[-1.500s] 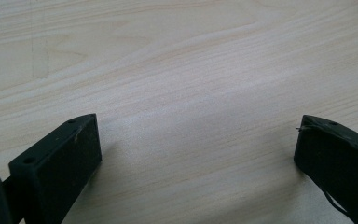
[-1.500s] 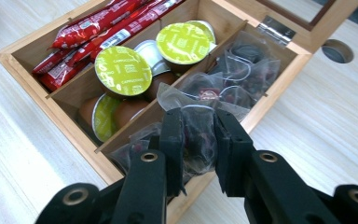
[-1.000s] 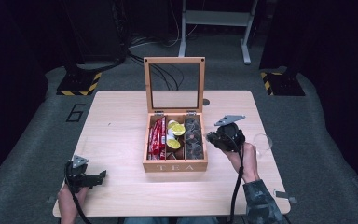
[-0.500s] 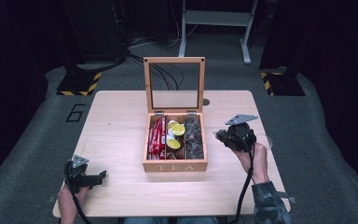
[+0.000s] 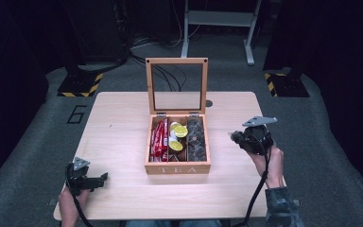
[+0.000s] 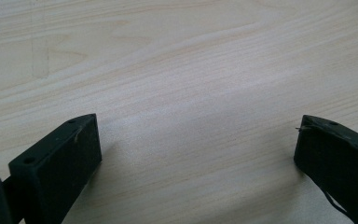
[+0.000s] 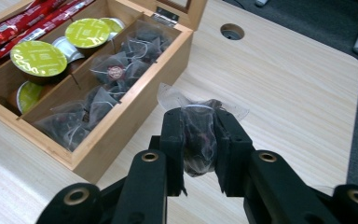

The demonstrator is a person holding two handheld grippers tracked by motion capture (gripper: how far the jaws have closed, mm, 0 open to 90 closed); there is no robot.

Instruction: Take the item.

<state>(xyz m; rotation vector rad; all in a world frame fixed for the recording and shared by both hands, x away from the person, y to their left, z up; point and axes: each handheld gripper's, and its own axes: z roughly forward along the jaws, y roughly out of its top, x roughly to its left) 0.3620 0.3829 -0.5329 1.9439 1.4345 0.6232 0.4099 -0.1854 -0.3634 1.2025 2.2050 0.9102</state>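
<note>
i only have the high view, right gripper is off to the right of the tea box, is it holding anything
Observer: Yes. The right gripper view shows the right gripper shut on a clear tea sachet with dark leaves inside.
Operator: where would that have come from
Observer: It matches the dark sachets filling the compartment of the tea box nearest that gripper.
Operator: what are the yellow things in the middle
Observer: Round capsules with green foil lids, some tipped on their sides.
Operator: and the left gripper, open or shut
Observer: Open. In the left gripper view its jaws stand wide apart over bare table, with nothing between them.
</note>
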